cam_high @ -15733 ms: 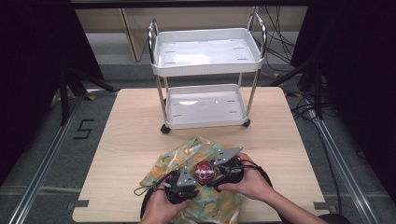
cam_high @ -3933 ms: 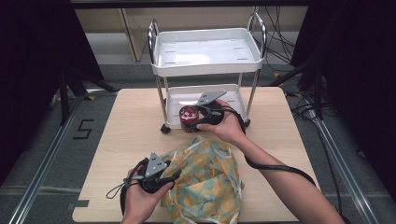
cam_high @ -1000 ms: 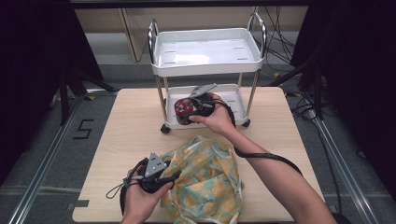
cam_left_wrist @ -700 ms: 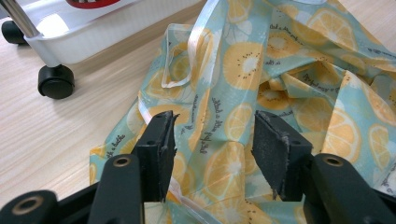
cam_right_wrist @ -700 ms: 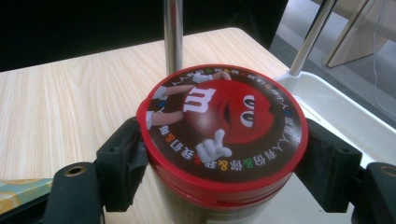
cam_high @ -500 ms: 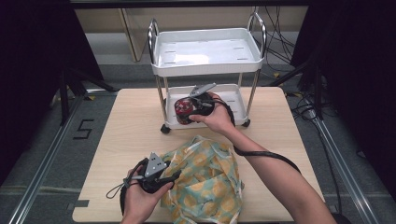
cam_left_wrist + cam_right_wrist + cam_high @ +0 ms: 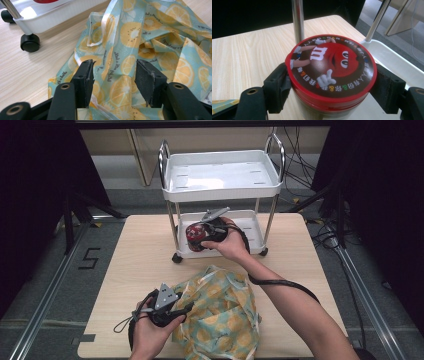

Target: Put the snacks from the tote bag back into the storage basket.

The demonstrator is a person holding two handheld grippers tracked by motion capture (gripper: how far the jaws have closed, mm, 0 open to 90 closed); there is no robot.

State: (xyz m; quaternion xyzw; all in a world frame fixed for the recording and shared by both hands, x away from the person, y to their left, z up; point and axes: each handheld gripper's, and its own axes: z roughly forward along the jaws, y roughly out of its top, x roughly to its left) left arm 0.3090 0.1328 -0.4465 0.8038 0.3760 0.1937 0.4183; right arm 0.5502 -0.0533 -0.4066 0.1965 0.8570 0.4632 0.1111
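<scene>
The right hand-held gripper (image 7: 199, 236) holds the candy tub (image 7: 194, 236) by its sides; in the right gripper view the two pads clamp the tub (image 7: 332, 67) just under its red lid, the jaws standing wide because the tub is wide. The tub is upright, its long axis vertical, and it sits at the left end of the cart's (image 7: 250, 222) lower tray, beside the front left post (image 7: 298, 21). Whether its base already rests on the tray I cannot tell. The likely next move is setting it down and letting go, so what matters is that the tray lies straight below the tub, with the post close on the far side.

The left hand-held gripper (image 7: 186, 308) rests at the near edge of the tabletop (image 7: 135, 255), jaws apart over the lemon-print bag (image 7: 140, 37), gripping nothing. The right hand is clearly the nearer one to the cart.
</scene>
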